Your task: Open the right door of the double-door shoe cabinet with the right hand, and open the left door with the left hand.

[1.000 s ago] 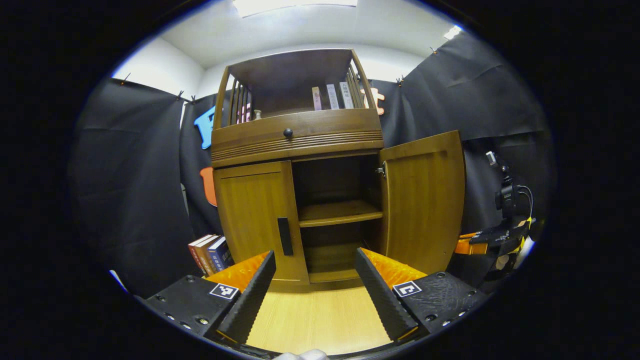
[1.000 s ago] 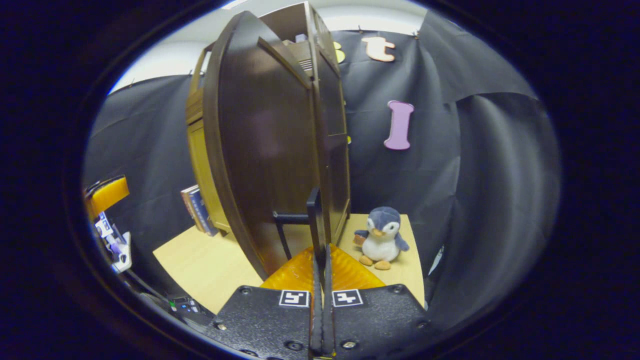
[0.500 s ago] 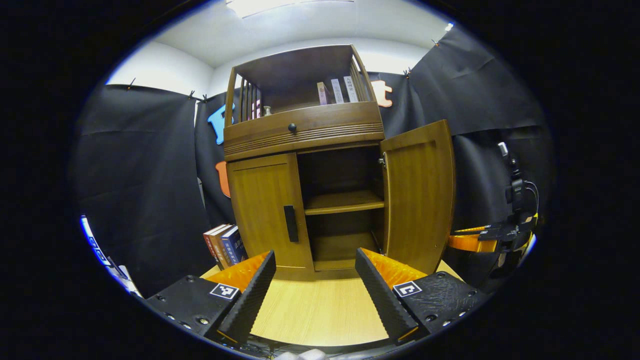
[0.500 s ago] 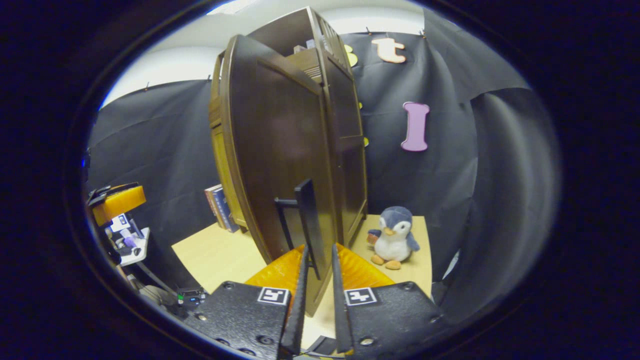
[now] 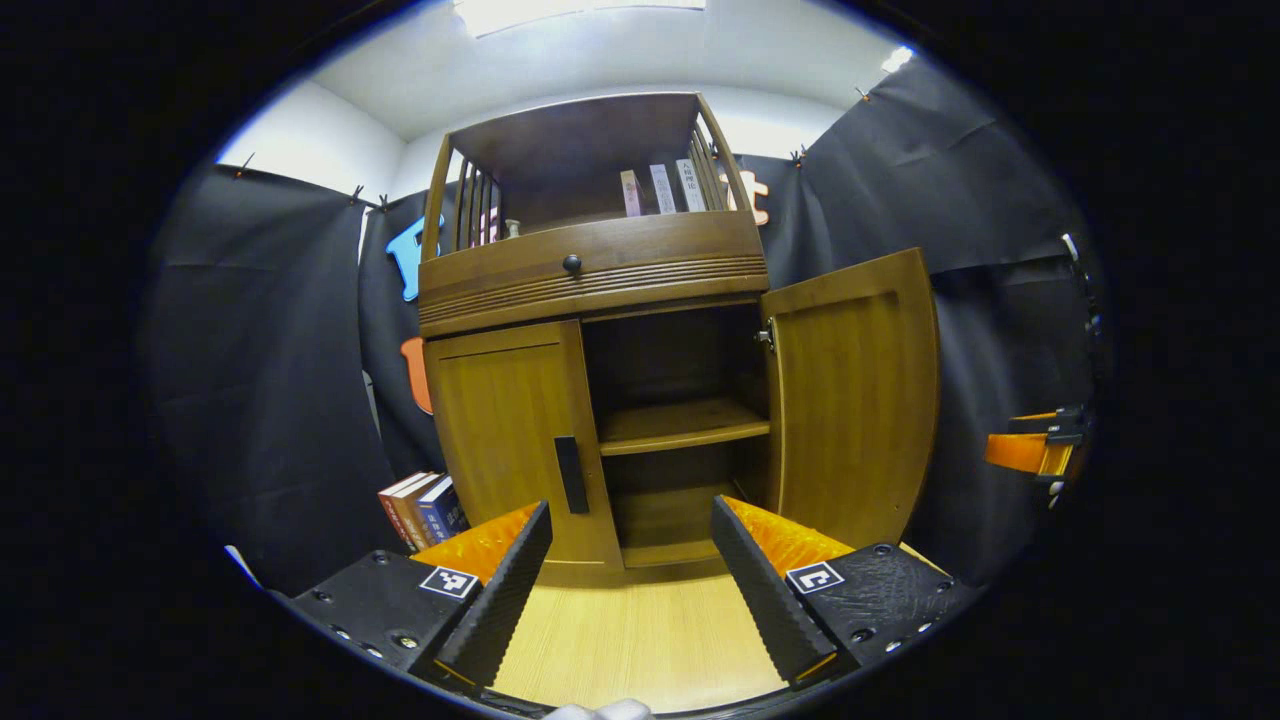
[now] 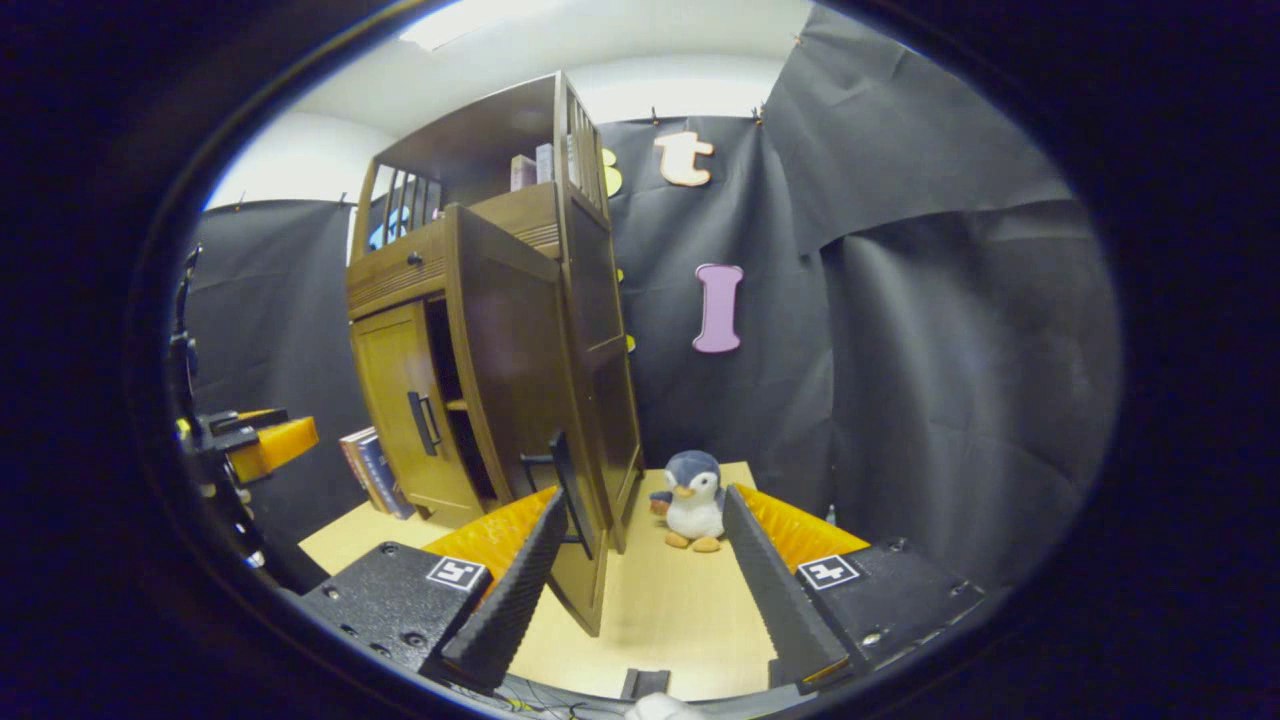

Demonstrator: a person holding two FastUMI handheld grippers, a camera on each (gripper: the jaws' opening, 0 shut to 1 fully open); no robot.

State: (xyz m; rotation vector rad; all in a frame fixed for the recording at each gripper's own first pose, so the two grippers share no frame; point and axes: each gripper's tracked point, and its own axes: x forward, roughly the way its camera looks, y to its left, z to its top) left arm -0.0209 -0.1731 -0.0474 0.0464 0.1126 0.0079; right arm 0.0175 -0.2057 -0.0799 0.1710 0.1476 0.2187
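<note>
Currently: right door (image 5: 855, 395) stands open, left door (image 5: 515, 440) closed, on my shoe cabinet (image 5: 600, 290).

I note the left gripper (image 5: 630, 580) holds its fingers wide apart, short of the left door's handle (image 5: 570, 474). My right gripper (image 6: 640, 575) is likewise spread, gripping nothing; the right door's handle (image 6: 562, 480) sits just beside its left finger.

Wooden double-door shoe cabinet (image 5: 590, 290) stands on the light wood tabletop (image 5: 640, 640). Row of upright books (image 5: 418, 508) on the tabletop just left of it, plush penguin toy (image 6: 692, 498) right of it. More upright books (image 5: 658, 188) on its top shelf.
</note>
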